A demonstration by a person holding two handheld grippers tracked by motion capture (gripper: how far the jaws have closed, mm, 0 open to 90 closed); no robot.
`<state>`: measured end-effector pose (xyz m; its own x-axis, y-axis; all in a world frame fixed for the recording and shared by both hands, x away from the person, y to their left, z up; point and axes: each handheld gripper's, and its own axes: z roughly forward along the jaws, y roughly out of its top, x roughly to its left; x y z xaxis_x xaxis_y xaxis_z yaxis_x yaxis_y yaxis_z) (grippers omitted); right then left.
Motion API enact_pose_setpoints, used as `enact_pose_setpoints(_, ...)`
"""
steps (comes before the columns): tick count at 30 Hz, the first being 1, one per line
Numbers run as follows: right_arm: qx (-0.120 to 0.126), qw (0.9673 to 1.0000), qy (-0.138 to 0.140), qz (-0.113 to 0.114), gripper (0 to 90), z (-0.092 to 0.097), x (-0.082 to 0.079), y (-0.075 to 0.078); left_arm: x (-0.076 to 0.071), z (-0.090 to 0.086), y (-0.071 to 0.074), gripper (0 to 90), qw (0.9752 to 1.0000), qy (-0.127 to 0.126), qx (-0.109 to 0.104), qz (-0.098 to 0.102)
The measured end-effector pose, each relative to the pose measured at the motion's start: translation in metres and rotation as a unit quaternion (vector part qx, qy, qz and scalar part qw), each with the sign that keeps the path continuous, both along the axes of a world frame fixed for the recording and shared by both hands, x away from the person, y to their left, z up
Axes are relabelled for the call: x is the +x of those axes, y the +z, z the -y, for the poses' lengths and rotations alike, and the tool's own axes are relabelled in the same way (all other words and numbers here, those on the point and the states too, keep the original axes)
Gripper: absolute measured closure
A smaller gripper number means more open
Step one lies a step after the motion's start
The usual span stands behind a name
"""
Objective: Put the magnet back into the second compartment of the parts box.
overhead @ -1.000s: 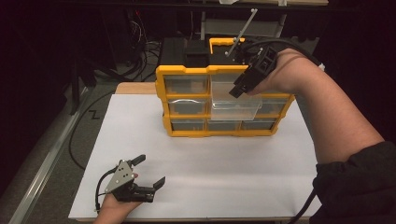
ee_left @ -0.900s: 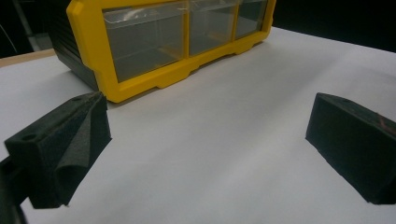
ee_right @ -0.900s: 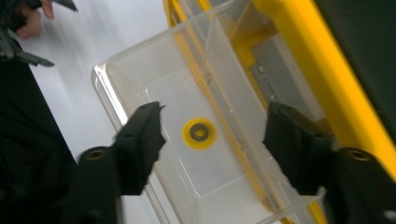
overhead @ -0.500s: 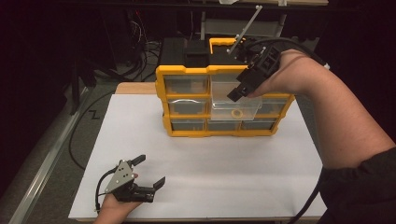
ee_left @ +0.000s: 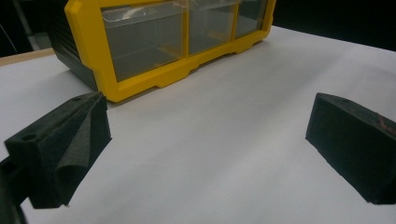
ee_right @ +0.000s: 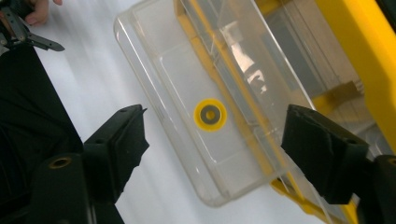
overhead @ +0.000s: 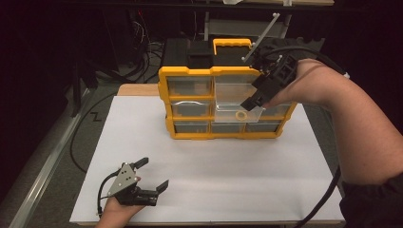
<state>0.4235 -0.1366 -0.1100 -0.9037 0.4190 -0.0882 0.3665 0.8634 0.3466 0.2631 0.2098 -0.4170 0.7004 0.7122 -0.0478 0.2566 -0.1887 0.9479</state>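
The right gripper (overhead: 254,102) hangs above the pulled-out clear drawer (ee_right: 187,93), and its jaws have just been opening; they stand apart with nothing between them. Below lies a small yellow ring (ee_right: 210,114), flat on the drawer's floor, probably just let go there. The drawer sticks out of the yellow cabinet (overhead: 190,71) so things can drop in. The left gripper (overhead: 145,178) rests open on the white table (overhead: 237,166), well apart, seemingly waiting.

A yellow-rimmed washer (ee_right: 210,115) lies flat in the pulled-out clear drawer (ee_right: 154,70) (middle row).
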Motion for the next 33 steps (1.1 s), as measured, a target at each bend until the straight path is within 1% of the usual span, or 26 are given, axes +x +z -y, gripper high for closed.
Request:
enact_pose_setpoints(6,-0.008,0.9999,-0.007,0.003,14.6,0.007,-0.007,-0.001,0.0,0.0,0.0,1.0,1.0,-0.001,0.001,0.001)
enact_pose_setpoints(7,-0.01,0.9999,-0.012,0.004,11.9,0.008,-0.009,-0.001,0.0,0.0,0.0,1.0,1.0,-0.001,0.001,0.001)
enact_pose_setpoints(8,-0.011,0.9999,-0.012,0.005,11.0,0.009,-0.01,-0.001,0.0,0.0,0.0,1.0,1.0,-0.001,0.001,0.001)
enact_pose_setpoints(10,-0.01,0.9997,-0.02,0.007,8.9,0.014,-0.013,-0.001,0.0,0.001,0.0,1.0,1.0,-0.001,0.001,0.001)
enact_pose_setpoints(12,-0.01,0.9997,-0.022,0.007,8.6,0.015,-0.014,-0.002,0.0,0.001,0.0,1.0,1.0,-0.002,0.003,0.001)
enact_pose_setpoints(17,-0.009,0.9997,-0.021,0.011,3.0,0.025,-0.02,-0.006,0.0,0.0,0.0,1.0,1.0,-0.001,0.001,0.001)
enact_pose_setpoints(20,-0.007,0.9995,-0.029,0.01,0.3,0.03,-0.022,-0.009,0.0,0.0,0.0,1.0,1.0,-0.001,0.002,0.001)
enact_pose_setpoints(23,-0.005,0.9994,-0.032,0.011,0.2,0.035,-0.024,-0.012,0.0,-0.001,0.001,1.0,1.0,0.002,-0.002,0.002)
enact_pose_setpoints(28,-0.003,0.9994,-0.034,0.008,0.2,0.04,-0.029,-0.018,0.0,-0.001,0.001,1.0,1.0,0.002,-0.001,0.003)
enact_pose_setpoints(30,-0.004,0.9994,-0.035,0.007,0.2,0.043,-0.031,-0.024,0.0,-0.001,0.001,1.0,1.0,0.002,0.0,0.003)
enact_pose_setpoints(31,-0.004,0.9994,-0.035,0.007,0.2,0.043,-0.031,-0.024,0.0,0.0,0.001,1.0,1.0,0.001,0.0,0.002)
enact_pose_setpoints(32,-0.007,0.9992,-0.038,0.005,0.2,0.045,-0.032,-0.029,0.0,0.0,0.001,1.0,1.0,0.001,0.001,0.002)
enact_pose_setpoints(33,-0.007,0.9992,-0.038,0.005,0.2,0.045,-0.032,-0.029,0.0,-0.001,0.001,1.0,1.0,0.001,0.002,0.002)
